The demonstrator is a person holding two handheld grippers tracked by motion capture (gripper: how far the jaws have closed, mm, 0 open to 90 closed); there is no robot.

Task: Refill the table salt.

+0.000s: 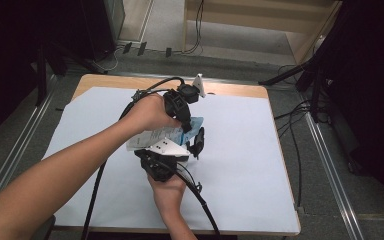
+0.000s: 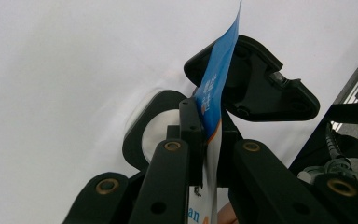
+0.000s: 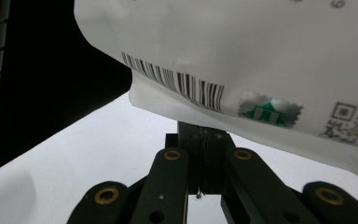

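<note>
I have both claws, left [image 2: 204, 140] and right [image 3: 204, 158], clamped on the packet [image 1: 167, 135] above the table [image 1: 240, 150], probably to tear it.

Your wooden table [image 1: 240, 90] carries a pale blue sheet [image 1: 240, 150] over nearly all of its top. Beyond the table's far edge, you have black cables [image 1: 198, 30] trailing on the grey floor [image 1: 220, 62], below a light wooden cabinet [image 1: 260, 15].
</note>
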